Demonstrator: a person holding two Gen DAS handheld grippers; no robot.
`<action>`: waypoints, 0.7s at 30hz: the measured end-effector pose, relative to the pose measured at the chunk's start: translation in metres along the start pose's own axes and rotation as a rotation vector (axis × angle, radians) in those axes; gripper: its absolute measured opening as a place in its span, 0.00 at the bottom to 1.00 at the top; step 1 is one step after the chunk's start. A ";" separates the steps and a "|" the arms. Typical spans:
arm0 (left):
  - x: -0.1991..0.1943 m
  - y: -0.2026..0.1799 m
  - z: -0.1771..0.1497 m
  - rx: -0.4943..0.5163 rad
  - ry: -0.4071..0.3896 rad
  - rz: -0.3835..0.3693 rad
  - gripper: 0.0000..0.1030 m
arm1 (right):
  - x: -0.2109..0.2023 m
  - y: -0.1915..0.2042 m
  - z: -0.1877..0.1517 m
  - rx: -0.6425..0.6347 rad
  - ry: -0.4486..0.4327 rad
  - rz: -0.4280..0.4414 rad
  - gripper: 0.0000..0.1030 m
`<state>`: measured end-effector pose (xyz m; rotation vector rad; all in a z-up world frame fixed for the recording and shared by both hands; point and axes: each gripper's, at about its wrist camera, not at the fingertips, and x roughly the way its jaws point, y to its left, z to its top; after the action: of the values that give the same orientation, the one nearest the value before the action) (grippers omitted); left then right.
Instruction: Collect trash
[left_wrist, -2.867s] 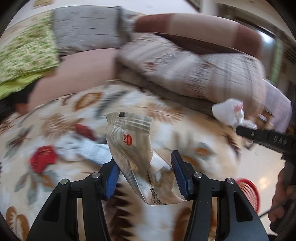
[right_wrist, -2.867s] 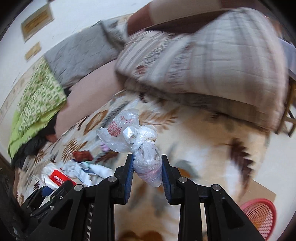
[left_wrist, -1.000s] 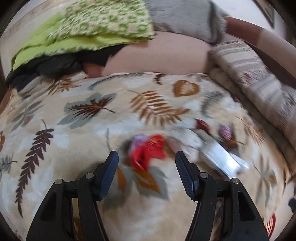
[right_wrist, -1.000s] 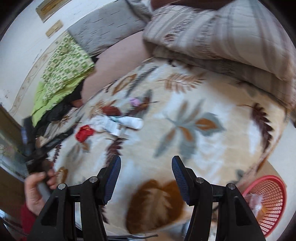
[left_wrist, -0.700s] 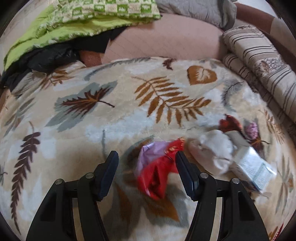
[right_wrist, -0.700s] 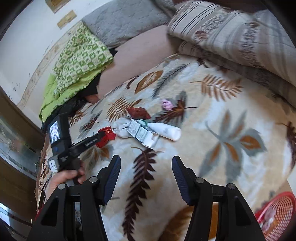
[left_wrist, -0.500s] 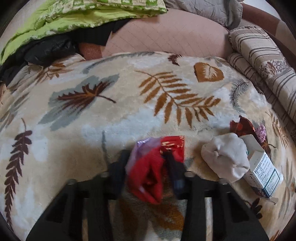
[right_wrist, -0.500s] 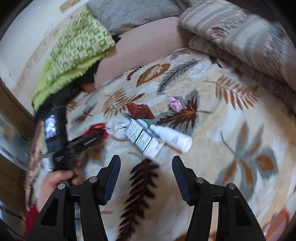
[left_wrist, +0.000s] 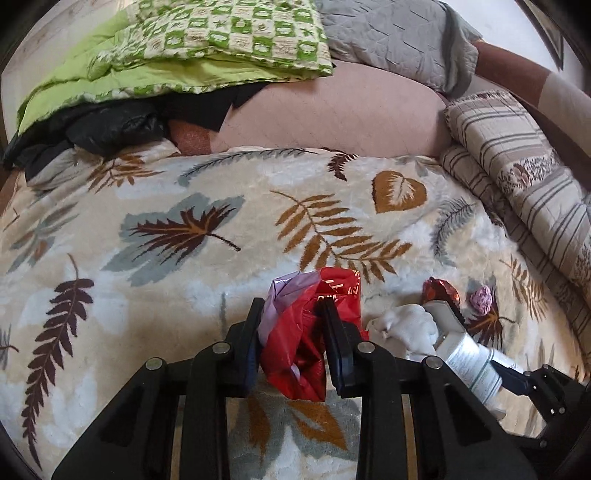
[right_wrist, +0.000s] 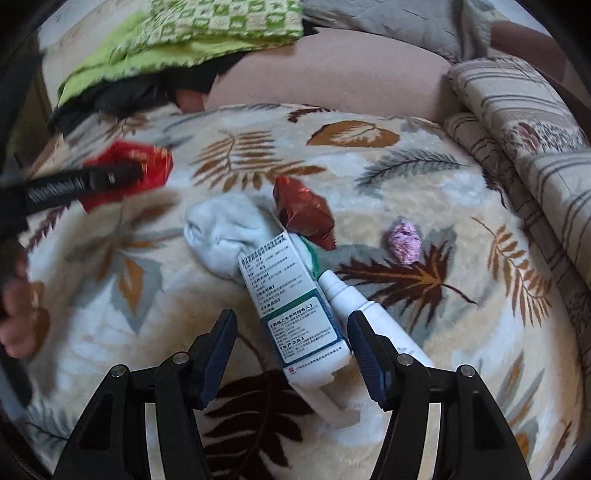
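My left gripper (left_wrist: 293, 336) is shut on a crumpled red and lilac wrapper (left_wrist: 301, 347) on the leaf-patterned blanket (left_wrist: 184, 258). It also shows at the left of the right wrist view (right_wrist: 129, 173). My right gripper (right_wrist: 291, 339) is open, its jaws on either side of a white medicine box (right_wrist: 291, 314). A white bottle (right_wrist: 365, 325) lies by the right fingertip. A white crumpled tissue (right_wrist: 225, 232), a dark red foil wrapper (right_wrist: 306, 214) and a small pink wad (right_wrist: 404, 242) lie just beyond.
A striped folded quilt (left_wrist: 524, 184) lies at the right. A green checked blanket (left_wrist: 184, 48), black clothes (left_wrist: 103, 129) and a grey pillow (left_wrist: 399, 40) lie at the back. A pink mattress (left_wrist: 332, 114) shows behind the blanket.
Both grippers dropped earlier trash and came back over the blanket. My left gripper closed on the red wrapper. My right gripper moved down to the medicine box.
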<state>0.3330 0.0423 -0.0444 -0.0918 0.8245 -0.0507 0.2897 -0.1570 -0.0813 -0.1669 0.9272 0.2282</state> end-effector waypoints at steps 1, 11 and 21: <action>0.000 -0.002 -0.001 0.004 0.005 -0.004 0.28 | 0.002 0.002 -0.001 -0.014 0.002 -0.020 0.49; -0.028 -0.033 -0.017 0.060 -0.039 -0.041 0.28 | -0.051 -0.012 -0.013 0.148 -0.060 0.013 0.47; -0.059 -0.076 -0.040 0.130 -0.111 -0.028 0.28 | -0.121 -0.034 -0.039 0.356 -0.183 -0.075 0.47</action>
<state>0.2629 -0.0307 -0.0205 0.0161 0.7068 -0.1238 0.1988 -0.2141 -0.0055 0.1462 0.7642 0.0065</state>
